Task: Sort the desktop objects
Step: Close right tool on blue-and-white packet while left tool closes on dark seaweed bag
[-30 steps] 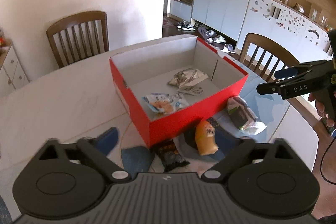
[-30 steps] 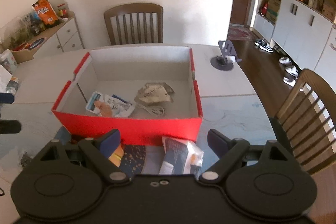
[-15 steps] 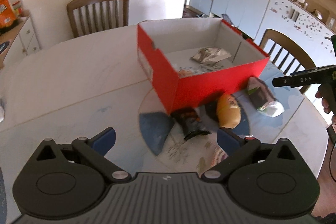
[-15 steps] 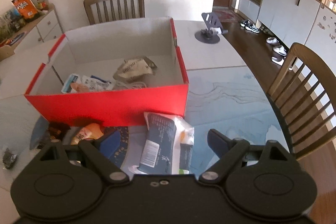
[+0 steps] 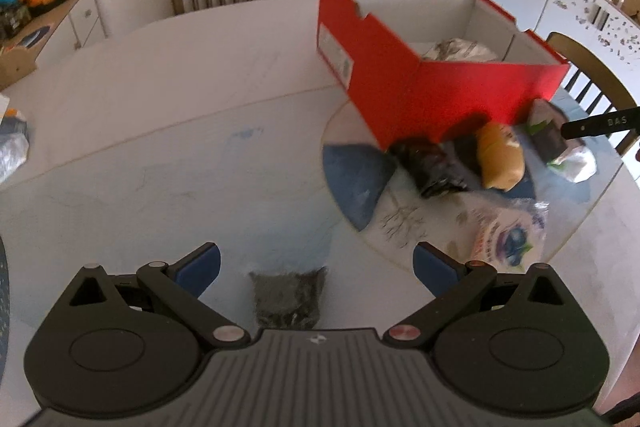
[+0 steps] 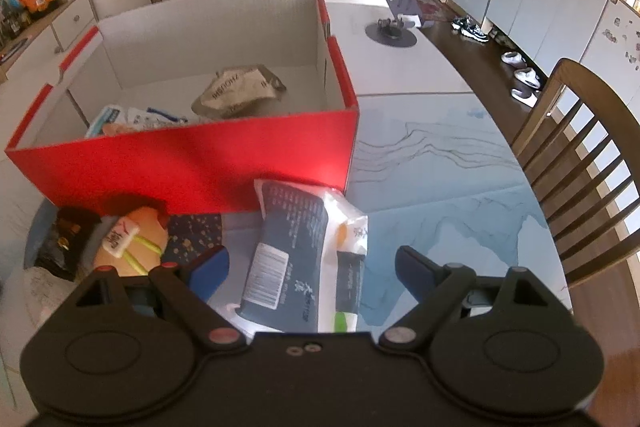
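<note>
Right gripper (image 6: pixel 312 265): released, jaws spread wide, with the navy-and-white packet (image 6: pixel 298 251) lying directly between and ahead of your fingers. The packet rests flat on the table (image 6: pixel 440 163), its far end touching the front wall of the red cardboard box (image 6: pixel 192 163). Its long axis runs away from you toward the box, roughly in line with your fingers, so closing would pinch across its width.

Left gripper (image 5: pixel 316 267): also released, holding nothing; a small dark pouch (image 5: pixel 286 297) sits just ahead between its fingers, well apart from the box.

Your right hand is nearer the packet. Your left view places the dark wrapper (image 5: pixel 430 165) and the orange pouch (image 5: pixel 500 157) beside the box, and a blueberry-printed bag (image 5: pixel 506 237) that your right view lacks. Only your right view looks into the box, showing a grey crumpled packet (image 6: pixel 236 93) already inside.
</note>
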### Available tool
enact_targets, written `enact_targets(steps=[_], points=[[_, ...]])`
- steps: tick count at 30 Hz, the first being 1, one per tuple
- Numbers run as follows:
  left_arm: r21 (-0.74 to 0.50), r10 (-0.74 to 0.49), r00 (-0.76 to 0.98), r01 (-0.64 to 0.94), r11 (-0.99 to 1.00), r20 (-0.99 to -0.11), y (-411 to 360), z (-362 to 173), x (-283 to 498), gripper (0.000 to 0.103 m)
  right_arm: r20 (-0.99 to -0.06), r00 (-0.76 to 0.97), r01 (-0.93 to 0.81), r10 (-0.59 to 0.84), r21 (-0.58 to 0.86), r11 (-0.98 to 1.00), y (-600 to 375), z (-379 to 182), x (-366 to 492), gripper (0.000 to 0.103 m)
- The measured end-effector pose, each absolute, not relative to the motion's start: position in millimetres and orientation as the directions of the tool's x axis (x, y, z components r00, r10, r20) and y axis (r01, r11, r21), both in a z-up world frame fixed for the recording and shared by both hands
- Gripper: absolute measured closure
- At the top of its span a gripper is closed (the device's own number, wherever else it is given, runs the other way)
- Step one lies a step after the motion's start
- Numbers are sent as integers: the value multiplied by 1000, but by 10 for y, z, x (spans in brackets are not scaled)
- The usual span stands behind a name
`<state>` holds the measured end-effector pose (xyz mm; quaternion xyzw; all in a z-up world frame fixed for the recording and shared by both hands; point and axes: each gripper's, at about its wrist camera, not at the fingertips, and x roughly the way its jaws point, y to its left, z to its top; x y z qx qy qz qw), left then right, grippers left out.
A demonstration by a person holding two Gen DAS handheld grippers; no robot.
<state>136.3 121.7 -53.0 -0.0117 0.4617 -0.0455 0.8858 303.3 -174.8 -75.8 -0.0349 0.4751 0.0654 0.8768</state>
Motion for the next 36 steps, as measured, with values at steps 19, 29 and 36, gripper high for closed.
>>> enact_targets(steps=[19,29,36], points=[[-82,-90,529,38,996,-844,1304,-848,1362,1,-874,484,-144,47,-26,989,-1718,-1068,3148,13],[-70,-78,545,35,997,-835,1307,-851,1354,7,-882,469,-155,50,-26,988,-1676,-1156,3183,16],[-70,-79,540,38,997,-838,1304,-852,1343,15,-881,470,-173,53,-33,984,-1660,-1153,3189,28]])
